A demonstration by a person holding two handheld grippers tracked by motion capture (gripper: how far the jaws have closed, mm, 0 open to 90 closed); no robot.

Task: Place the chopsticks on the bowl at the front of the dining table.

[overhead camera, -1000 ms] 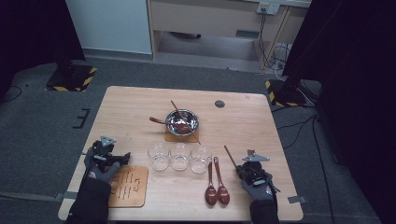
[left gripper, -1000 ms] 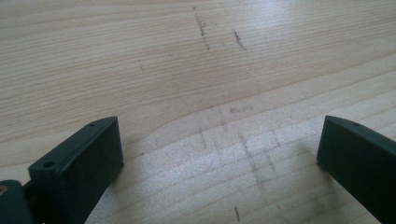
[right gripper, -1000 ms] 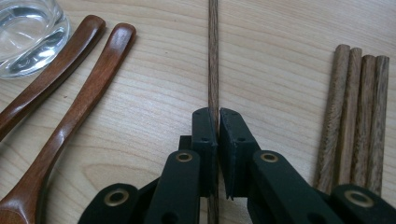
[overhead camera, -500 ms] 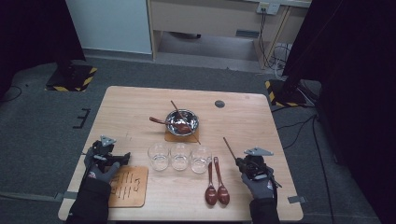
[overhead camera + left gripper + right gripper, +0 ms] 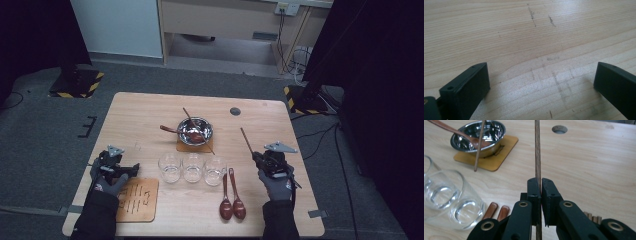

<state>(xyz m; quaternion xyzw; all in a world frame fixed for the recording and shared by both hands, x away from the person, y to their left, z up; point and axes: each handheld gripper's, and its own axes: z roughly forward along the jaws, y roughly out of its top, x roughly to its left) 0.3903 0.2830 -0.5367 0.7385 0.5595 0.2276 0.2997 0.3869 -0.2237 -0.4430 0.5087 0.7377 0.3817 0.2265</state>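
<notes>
- Chopstick (image 5: 537,150) sits pinched between the closed jaws of the right gripper (image 5: 541,185), its long end pointing up and away toward the steel bowl (image 5: 194,130); in the high view the stick (image 5: 246,141) slants just right of that bowl.
- Left gripper (image 5: 112,167) rests well left of the bowl with its jaws wide apart over bare table (image 5: 529,37), holding nothing.
- Bowl already holds a wooden spoon (image 5: 454,131) and another stick (image 5: 479,145) leaning on its rim, so the likely step is carrying this chopstick over to join them.
- Grip is near one end, leaving a long free length; keep the squeeze firm so the stick does not pivot.
- Swing the tip high over the three glasses (image 5: 192,168) in front of the bowl, not through them.
- Lower the free end inside the rim before letting go, gently, since the bowl stands on a small coaster (image 5: 499,155) and could shift.
</notes>
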